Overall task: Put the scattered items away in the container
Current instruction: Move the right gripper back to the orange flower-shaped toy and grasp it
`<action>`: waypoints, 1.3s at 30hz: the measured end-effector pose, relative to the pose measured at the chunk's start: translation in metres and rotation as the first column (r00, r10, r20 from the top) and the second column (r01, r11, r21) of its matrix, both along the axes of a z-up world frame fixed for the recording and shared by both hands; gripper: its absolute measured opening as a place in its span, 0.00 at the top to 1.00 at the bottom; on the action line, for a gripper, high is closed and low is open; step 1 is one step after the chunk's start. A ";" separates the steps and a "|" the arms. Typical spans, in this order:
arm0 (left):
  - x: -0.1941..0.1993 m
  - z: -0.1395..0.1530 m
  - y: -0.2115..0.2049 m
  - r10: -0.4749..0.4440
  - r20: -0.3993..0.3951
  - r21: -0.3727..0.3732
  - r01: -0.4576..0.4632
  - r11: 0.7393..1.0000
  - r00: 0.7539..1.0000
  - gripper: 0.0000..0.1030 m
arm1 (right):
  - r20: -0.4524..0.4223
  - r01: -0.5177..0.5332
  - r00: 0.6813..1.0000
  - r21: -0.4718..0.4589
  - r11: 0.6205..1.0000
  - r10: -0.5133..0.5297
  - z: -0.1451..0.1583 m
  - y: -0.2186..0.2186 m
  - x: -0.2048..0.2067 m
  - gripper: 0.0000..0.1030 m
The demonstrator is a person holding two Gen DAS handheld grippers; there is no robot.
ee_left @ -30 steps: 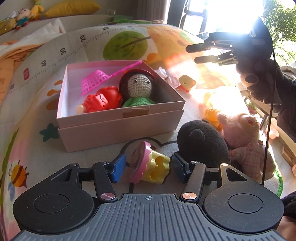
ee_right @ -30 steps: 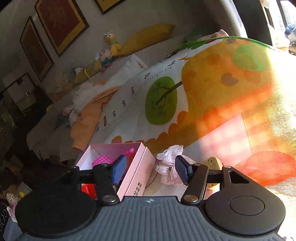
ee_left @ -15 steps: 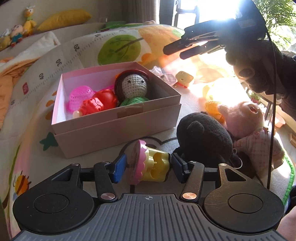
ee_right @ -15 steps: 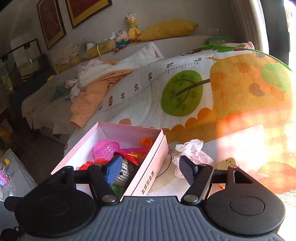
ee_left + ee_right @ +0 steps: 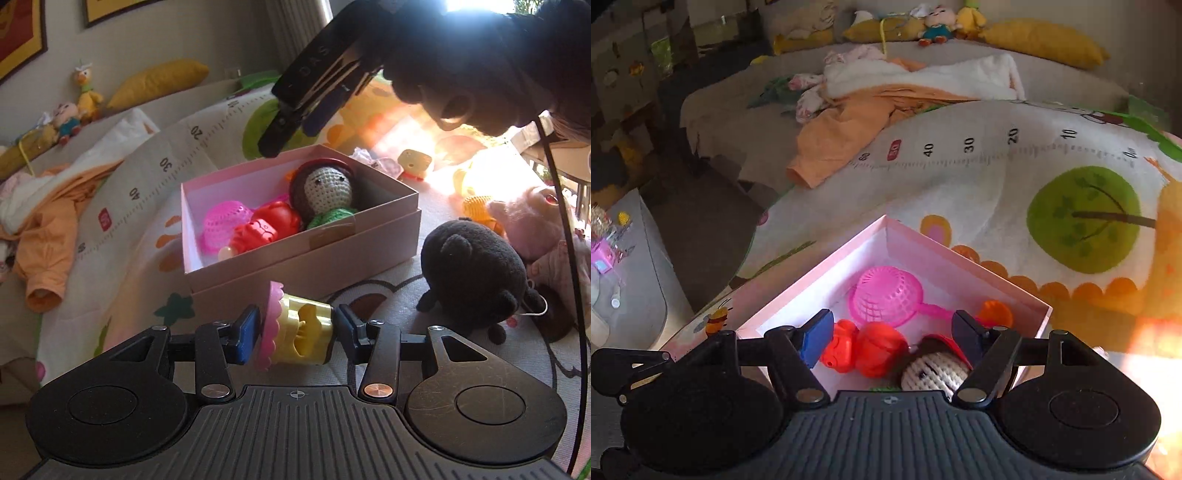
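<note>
My left gripper is shut on a yellow and pink cupcake toy, held just in front of the pink box. The box holds a crocheted doll, a red toy and a pink strainer. My right gripper hangs open above the box, with the red toy, the doll and the pink strainer beneath it; from the left wrist view the right gripper appears over the box's far edge.
A black plush, a pink plush, a yellow toy and a frilly white cloth lie on the play mat right of the box. Orange clothing and cushions lie on the bed behind. A person's gloved hand holds the right gripper.
The right gripper has swung left from beside the box to over its inside. The left gripper has lifted with the cupcake toy in it and turned a little left.
</note>
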State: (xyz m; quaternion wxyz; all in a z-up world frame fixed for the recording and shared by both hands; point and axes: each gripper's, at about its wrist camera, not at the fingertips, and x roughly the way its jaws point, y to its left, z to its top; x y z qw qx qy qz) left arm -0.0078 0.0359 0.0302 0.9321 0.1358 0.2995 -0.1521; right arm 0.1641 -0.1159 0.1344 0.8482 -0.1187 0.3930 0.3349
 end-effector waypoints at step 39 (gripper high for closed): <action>-0.018 0.005 -0.022 -0.117 -0.123 -0.140 0.100 0.985 0.985 0.22 | 0.026 0.291 0.956 0.009 0.957 -0.292 -0.025 -0.177 -0.104 0.42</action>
